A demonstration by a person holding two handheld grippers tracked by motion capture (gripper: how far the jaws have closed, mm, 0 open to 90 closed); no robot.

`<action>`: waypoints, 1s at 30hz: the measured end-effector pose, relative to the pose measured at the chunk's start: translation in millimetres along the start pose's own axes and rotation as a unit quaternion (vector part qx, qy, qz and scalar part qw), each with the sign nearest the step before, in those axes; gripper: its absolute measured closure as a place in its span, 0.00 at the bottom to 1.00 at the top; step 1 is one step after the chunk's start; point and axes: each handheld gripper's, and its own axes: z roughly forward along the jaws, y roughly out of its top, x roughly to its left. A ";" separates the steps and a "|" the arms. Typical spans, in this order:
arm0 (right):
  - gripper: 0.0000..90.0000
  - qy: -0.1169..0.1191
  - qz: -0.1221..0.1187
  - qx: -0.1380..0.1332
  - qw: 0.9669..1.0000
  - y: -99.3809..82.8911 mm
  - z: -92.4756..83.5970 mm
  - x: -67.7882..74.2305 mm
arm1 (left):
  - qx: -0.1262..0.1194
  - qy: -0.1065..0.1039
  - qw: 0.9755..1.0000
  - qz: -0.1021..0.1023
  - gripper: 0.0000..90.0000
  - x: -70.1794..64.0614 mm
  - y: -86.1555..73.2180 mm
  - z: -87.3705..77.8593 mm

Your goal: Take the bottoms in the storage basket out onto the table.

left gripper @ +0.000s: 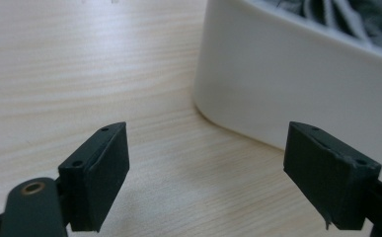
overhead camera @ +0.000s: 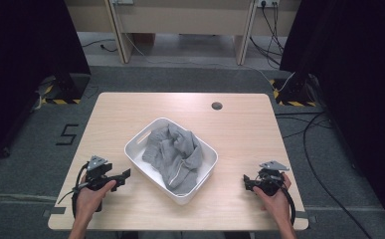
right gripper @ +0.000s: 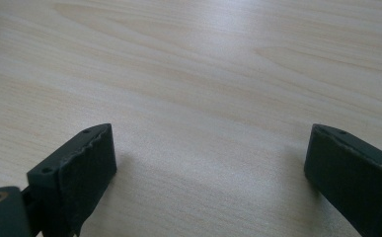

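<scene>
Left hand-held gripper (overhead camera: 125, 175) w/ jaws wide, empty (right (overhead camera: 245, 182) too), beside white bin (overhead camera: 139, 158) lying diagonal.

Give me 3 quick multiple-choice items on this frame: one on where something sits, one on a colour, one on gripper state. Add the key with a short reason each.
1. Where does the crumpled grey knit garment lie?
A. Inside the white rectangular plastic bin
B. On the bare light wooden table
C. Between the jaws of the left gripper

2. What colour is the bin?
A. Blue
B. White
C. Black

3. How do the jaws of the right gripper stand?
A. Shut on the garment
B. Shut on nothing
C. Open, with bare table between them

Key:
1 A: the high view shows the garment heaped within the bin's walls.
2 B: its wall shows white in the high view and the left gripper view.
3 C: the right gripper view shows the two black jaws wide apart over wood grain.
</scene>
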 end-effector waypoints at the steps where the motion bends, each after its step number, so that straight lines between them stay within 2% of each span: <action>1: 0.07 0.000 0.000 0.000 1.000 0.0 0.0 0.0 | 0.000 0.000 1.000 0.000 0.19 0.0 0.0 0.0; 3: 0.07 0.000 0.000 0.000 1.000 0.0 0.0 0.1 | -0.012 -0.013 1.000 0.011 0.19 -9.1 7.5 -12.9; 6: 0.07 0.001 -0.001 0.000 1.000 0.1 0.0 0.1 | -0.029 -0.037 0.999 0.011 0.19 -19.8 17.2 -24.4; 7: 0.07 0.001 -0.001 0.000 1.000 0.1 0.0 0.1 | -0.029 -0.037 0.999 0.011 0.18 -19.8 17.2 -24.4; 8: 0.07 0.001 0.000 0.000 1.000 0.0 0.1 0.1 | -0.039 -0.052 0.998 0.014 0.18 -29.3 23.2 -29.8; 12: 0.07 0.001 -0.001 0.000 1.000 0.1 0.0 0.1 | -0.033 -0.073 0.996 0.044 0.17 -47.7 39.1 -35.2; 13: 0.07 0.001 -0.002 0.000 1.000 0.0 0.1 0.2 | -0.036 -0.083 0.995 0.053 0.17 -53.0 46.4 -36.3; 15: 0.07 0.002 -0.002 0.000 1.000 0.0 0.1 0.4 | -0.038 -0.103 0.992 0.057 0.17 -60.9 58.6 -36.1; 16: 0.07 0.002 -0.003 0.000 1.000 0.1 0.1 0.4 | -0.038 -0.103 0.992 0.057 0.17 -60.9 58.6 -36.1; 17: 0.07 0.002 -0.002 0.000 1.000 0.1 0.2 0.5 | -0.036 -0.118 0.990 0.063 0.16 -68.5 70.5 -33.2; 18: 0.07 0.002 -0.002 0.000 1.000 0.1 0.2 0.5 | -0.036 -0.118 0.990 0.063 0.16 -68.5 70.5 -33.2; 19: 0.07 0.002 -0.002 0.000 1.000 0.1 0.2 0.5 | -0.029 -0.123 0.989 0.074 0.16 -76.9 80.5 -27.8; 21: 0.07 0.002 -0.002 0.000 1.000 0.1 0.2 0.5 | -0.026 -0.124 0.989 0.081 0.16 -81.3 84.9 -24.1; 22: 0.07 0.002 -0.002 0.000 1.000 0.1 0.1 0.5 | -0.012 -0.132 0.987 0.091 0.16 -89.2 92.4 -14.1; 24: 0.07 0.002 -0.002 0.000 1.000 0.1 0.2 0.5 | -0.004 -0.134 0.987 0.093 0.16 -92.1 96.0 -8.1; 27: 0.07 0.002 -0.002 0.000 1.000 0.1 0.2 0.5 | 0.014 -0.133 0.985 0.106 0.16 -100.2 105.6 9.1; 28: 0.07 0.002 -0.001 0.000 1.000 0.1 0.1 0.6 | 0.024 -0.138 0.985 0.102 0.16 -105.4 110.8 21.3; 30: 0.07 0.002 -0.001 0.000 1.000 0.1 0.1 0.6 | 0.034 -0.135 0.984 0.113 0.16 -111.3 115.3 32.0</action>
